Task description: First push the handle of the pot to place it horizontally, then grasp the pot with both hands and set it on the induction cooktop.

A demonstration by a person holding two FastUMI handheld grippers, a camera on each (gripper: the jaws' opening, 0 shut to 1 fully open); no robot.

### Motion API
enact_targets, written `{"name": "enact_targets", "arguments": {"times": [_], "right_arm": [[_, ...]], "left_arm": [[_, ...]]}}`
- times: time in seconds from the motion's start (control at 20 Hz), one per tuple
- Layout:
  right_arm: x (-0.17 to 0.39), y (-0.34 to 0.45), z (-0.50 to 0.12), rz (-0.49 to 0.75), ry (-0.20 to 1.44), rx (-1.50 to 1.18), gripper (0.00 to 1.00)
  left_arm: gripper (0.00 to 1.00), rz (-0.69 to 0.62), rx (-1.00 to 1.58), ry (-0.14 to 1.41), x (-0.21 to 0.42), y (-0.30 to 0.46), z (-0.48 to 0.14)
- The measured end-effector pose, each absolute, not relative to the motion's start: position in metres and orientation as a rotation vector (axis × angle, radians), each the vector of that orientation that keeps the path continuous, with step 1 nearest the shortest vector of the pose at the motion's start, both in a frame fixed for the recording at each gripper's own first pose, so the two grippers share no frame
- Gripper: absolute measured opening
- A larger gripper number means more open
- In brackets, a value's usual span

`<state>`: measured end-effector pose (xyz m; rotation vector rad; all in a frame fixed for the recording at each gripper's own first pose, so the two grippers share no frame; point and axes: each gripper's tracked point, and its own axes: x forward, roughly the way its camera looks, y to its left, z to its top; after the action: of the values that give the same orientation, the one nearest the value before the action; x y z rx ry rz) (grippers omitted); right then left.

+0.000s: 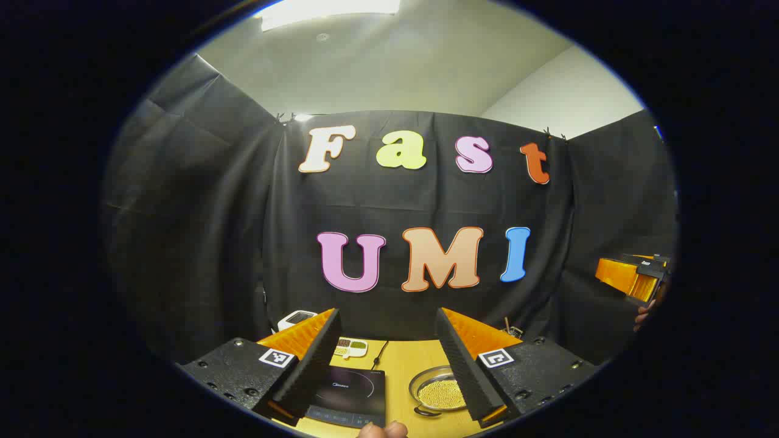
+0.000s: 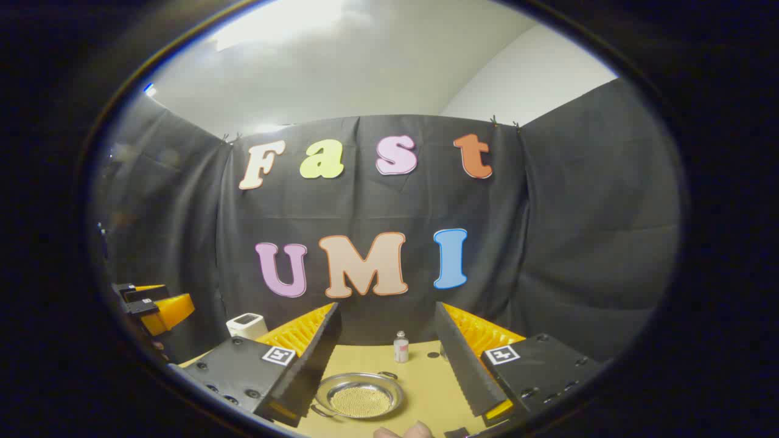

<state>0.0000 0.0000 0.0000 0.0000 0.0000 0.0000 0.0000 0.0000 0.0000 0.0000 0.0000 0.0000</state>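
- One pot: a shallow metal pan filled with small golden grains, sitting on the wooden table just right of the cooktop. In the right gripper view the pot shows two small side handles, one at its near left and one at its far right.
- One induction cooktop: a flat black slab on the table, beside the pot and not under it.
- One small white bottle stands upright beyond the pot, near the back wall.
- One white box-like device sits at the table's far left; what it is I cannot tell.
- Two grippers. The left gripper is held above the table, level and facing the back wall, its jaws spread wide with nothing between them.
- The right gripper is posed likewise, high over the pot, fingers wide apart and holding nothing.
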Motion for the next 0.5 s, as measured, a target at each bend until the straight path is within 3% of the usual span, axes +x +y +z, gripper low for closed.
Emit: {"name": "enact_targets", "arguments": {"times": [0.05, 0.15, 0.5], "right_arm": [[0.0, -0.0014, 0.0001, 0.003, -0.001, 0.0, 0.95], [0.0006, -0.0016, 0.0, 0.015, -0.001, -0.004, 0.96], [0.0001, -0.0025, -0.0044, 0.035, 0.012, -0.01, 0.95]], "left_arm": [[0.9, -0.001, 0.001, 0.004, -0.0009, -0.0033, -0.002], [0.94, -0.005, 0.001, 0.001, -0.002, -0.008, -0.001], [0.9, -0.003, 0.013, 0.003, -0.0049, -0.0131, 0.0005]]}}
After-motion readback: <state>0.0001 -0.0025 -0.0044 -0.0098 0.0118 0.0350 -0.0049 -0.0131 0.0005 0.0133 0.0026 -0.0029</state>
